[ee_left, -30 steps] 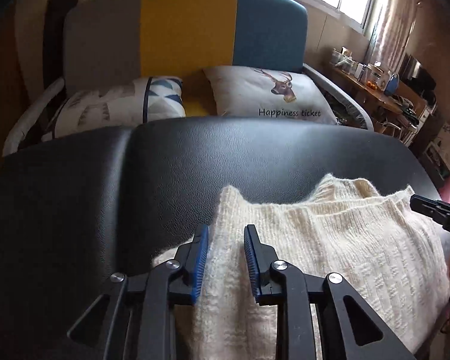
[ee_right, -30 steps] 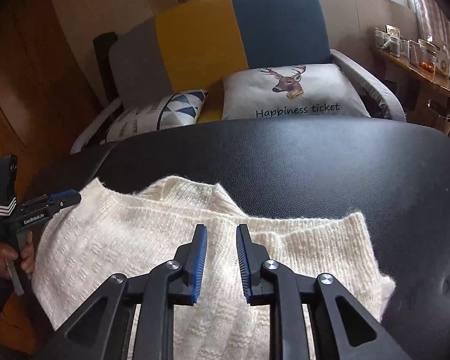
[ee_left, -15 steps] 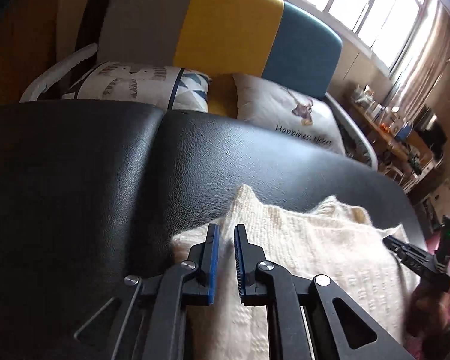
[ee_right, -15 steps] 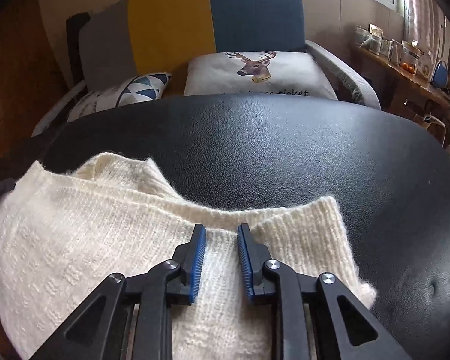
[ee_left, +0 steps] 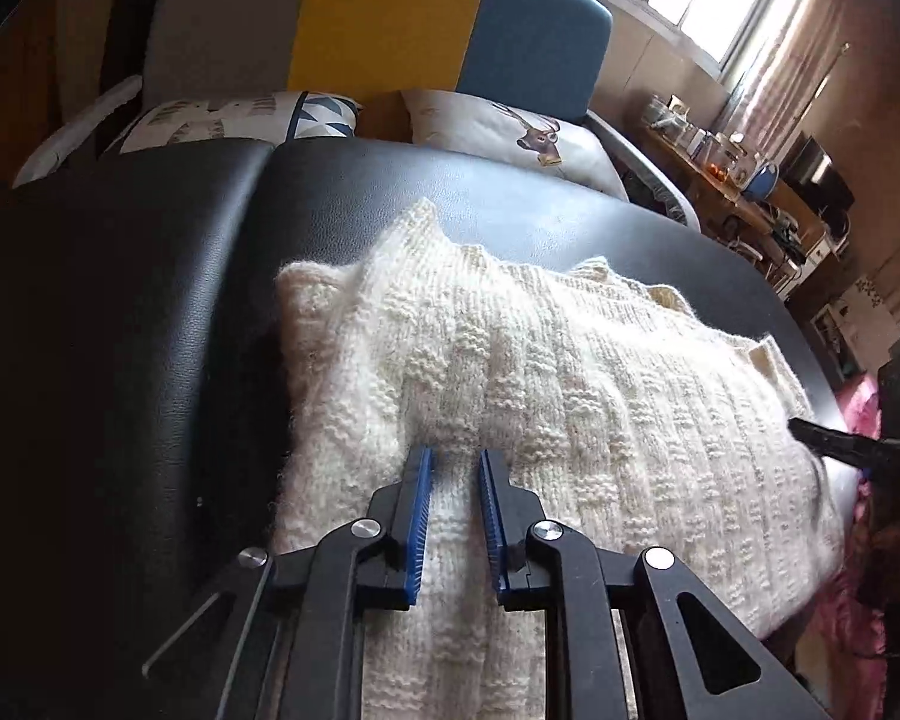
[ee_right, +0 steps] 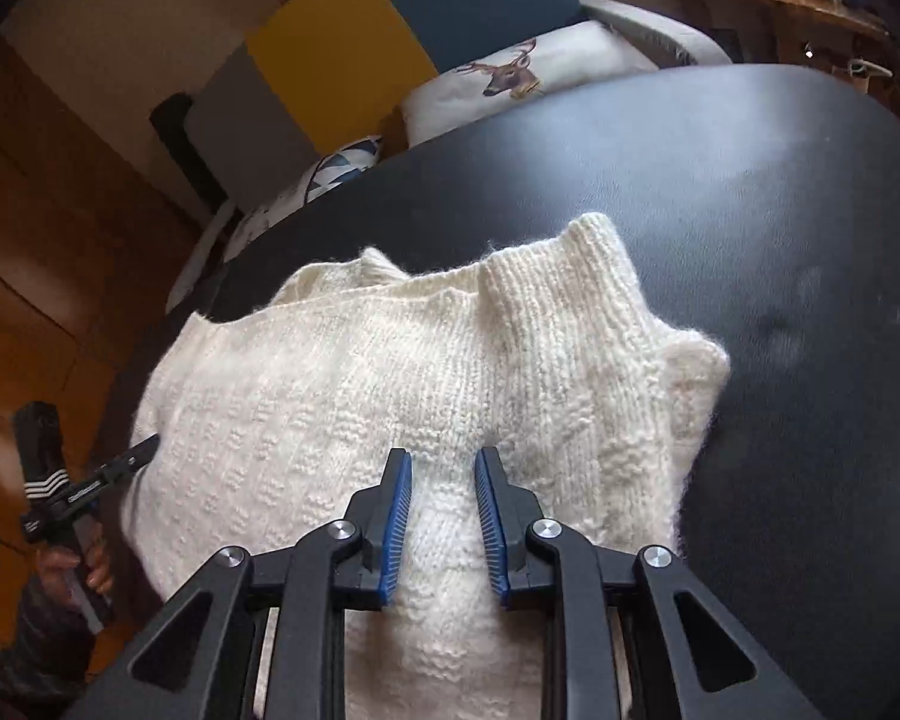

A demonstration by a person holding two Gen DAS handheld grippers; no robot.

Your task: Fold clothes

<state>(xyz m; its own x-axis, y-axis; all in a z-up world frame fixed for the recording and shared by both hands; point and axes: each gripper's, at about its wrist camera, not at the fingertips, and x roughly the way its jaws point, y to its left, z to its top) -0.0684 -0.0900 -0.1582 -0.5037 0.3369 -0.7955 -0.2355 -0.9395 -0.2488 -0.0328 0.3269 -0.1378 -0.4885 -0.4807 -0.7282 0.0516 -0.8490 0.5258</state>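
Note:
A cream knitted sweater [ee_left: 570,372] lies partly folded on the black leather table [ee_left: 150,300]. My left gripper [ee_left: 456,456] is shut on the sweater's near edge towards its left end, and the knit puckers at the blue pads. In the right wrist view the same sweater [ee_right: 360,372] spreads over the table [ee_right: 780,240], ribbed collar at the far side. My right gripper [ee_right: 444,456] is shut on the near edge towards the right end. Each gripper shows in the other's view: the right one [ee_left: 840,450] and the left one [ee_right: 108,471], held by a hand [ee_right: 84,564].
Behind the table stands a sofa [ee_left: 390,18] with a grey, yellow and blue back and a deer cushion [ee_left: 510,132]. A cluttered wooden shelf [ee_left: 750,180] runs under the window at the right. Bare black leather lies to the far side and right of the sweater.
Both grippers have narrowed onto the sweater's near edge. Both cameras have tipped and come closer to the knit, which now bunches at the pads.

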